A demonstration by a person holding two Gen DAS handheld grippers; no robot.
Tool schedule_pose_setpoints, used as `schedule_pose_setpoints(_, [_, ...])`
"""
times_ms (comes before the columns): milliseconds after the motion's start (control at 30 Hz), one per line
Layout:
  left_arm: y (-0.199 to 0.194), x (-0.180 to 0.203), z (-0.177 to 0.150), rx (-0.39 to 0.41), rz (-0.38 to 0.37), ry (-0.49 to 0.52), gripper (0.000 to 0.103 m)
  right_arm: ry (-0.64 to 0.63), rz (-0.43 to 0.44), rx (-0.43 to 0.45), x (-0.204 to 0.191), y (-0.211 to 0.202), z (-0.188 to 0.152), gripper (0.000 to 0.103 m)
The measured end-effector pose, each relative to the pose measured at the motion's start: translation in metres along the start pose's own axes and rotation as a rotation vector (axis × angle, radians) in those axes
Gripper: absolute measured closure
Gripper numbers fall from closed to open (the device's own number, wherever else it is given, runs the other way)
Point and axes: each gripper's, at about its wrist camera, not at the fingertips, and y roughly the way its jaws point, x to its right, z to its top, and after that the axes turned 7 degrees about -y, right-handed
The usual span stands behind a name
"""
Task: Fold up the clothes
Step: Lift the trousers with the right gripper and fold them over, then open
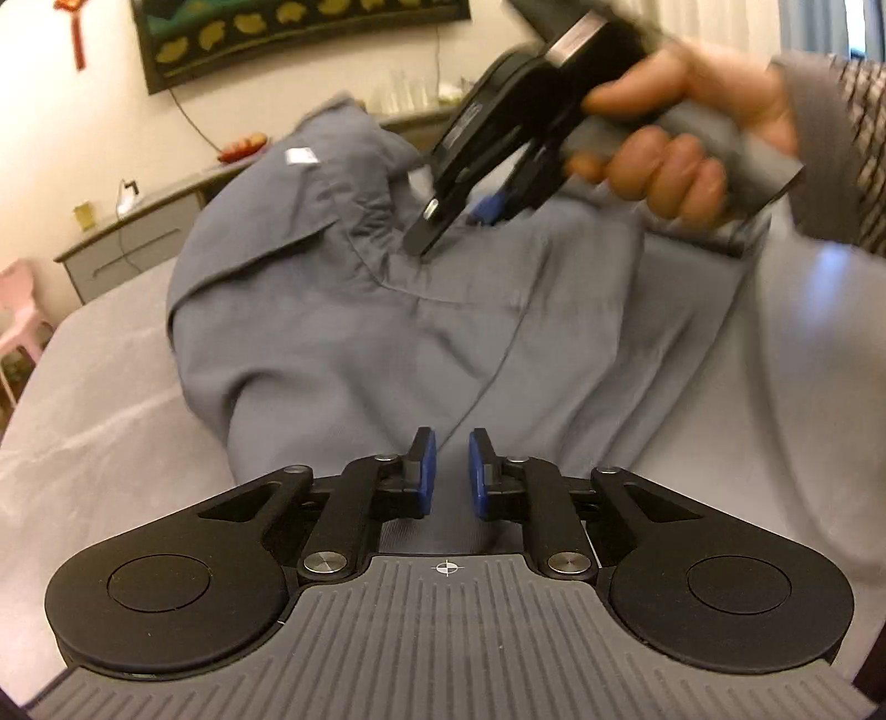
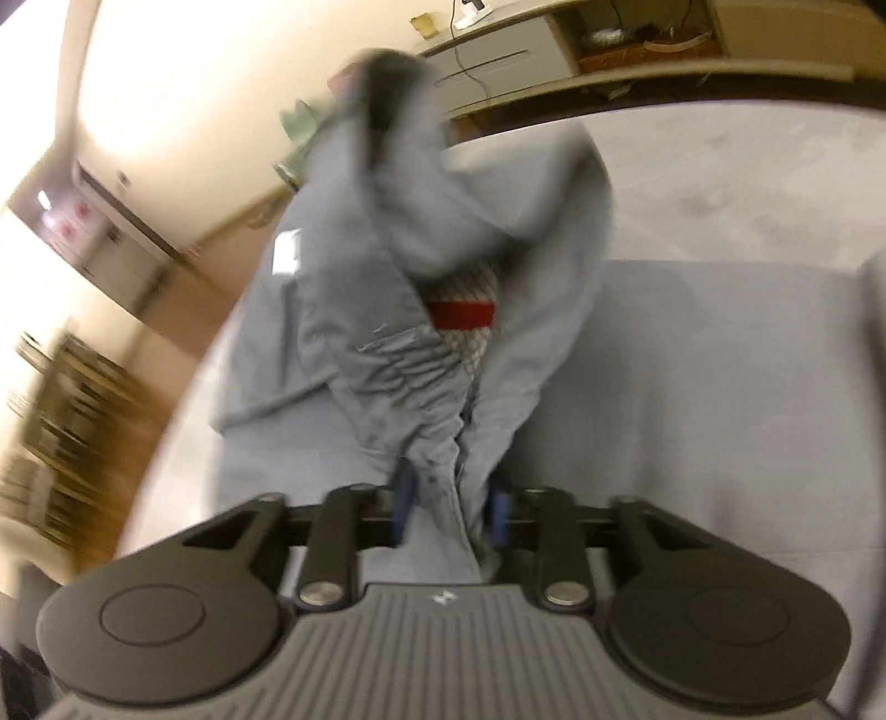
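Note:
A grey garment (image 1: pixel 343 332) with a white label (image 1: pixel 302 157) lies crumpled on the bed. In the left wrist view my left gripper (image 1: pixel 453 476) has its blue pads close together, with the fabric running into the narrow gap. A hand (image 1: pixel 664 171) holds my right gripper (image 1: pixel 454 224) farther up, its tips dug into a gathered part of the cloth. The right wrist view is blurred: my right gripper (image 2: pixel 451 498) is shut on a bunched fold of the garment (image 2: pixel 376 360), which rises away from it. A checked sleeve with a red band (image 2: pixel 462 313) shows through the folds.
The bed (image 1: pixel 111 415) has a pale grey sheet, with bare sheet to the left and right of the garment. A grey dresser (image 1: pixel 133 232) stands against the far wall under a framed picture (image 1: pixel 277 33). A pink chair (image 1: pixel 19 315) is beside the bed at the left.

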Motion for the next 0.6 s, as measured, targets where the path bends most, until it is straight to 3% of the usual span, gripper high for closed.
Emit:
schedule_pose_setpoints(67, [-0.009, -0.003, 0.002, 0.032, -0.021, -0.029, 0.093, -0.041, 0.011, -0.001, 0.004, -0.015, -0.019, 0.046])
schedule_pose_setpoints(233, [-0.036, -0.019, 0.005, 0.145, -0.045, -0.152, 0.092, -0.051, 0.044, -0.011, 0.005, -0.048, -0.078, 0.047])
schedule_pose_setpoints(300, [-0.043, -0.03, 0.009, 0.176, -0.033, -0.216, 0.092, 0.002, 0.054, 0.027, -0.001, -0.057, -0.086, 0.061])
schedule_pose_setpoints(367, [-0.051, -0.043, 0.016, 0.206, -0.033, -0.291, 0.092, 0.054, 0.065, 0.065, -0.006, -0.067, -0.094, 0.067])
schedule_pose_setpoints(400, [-0.052, -0.046, 0.017, 0.209, -0.041, -0.305, 0.092, 0.081, 0.07, 0.084, -0.008, -0.071, -0.098, 0.077])
schedule_pose_setpoints(467, [-0.051, -0.045, 0.016, 0.188, -0.051, -0.296, 0.09, 0.134, 0.08, 0.122, -0.013, -0.08, -0.106, 0.086])
schedule_pose_setpoints(600, [-0.048, -0.043, 0.015, 0.145, -0.07, -0.276, 0.083, 0.263, 0.168, 0.121, -0.014, -0.088, -0.136, 0.09])
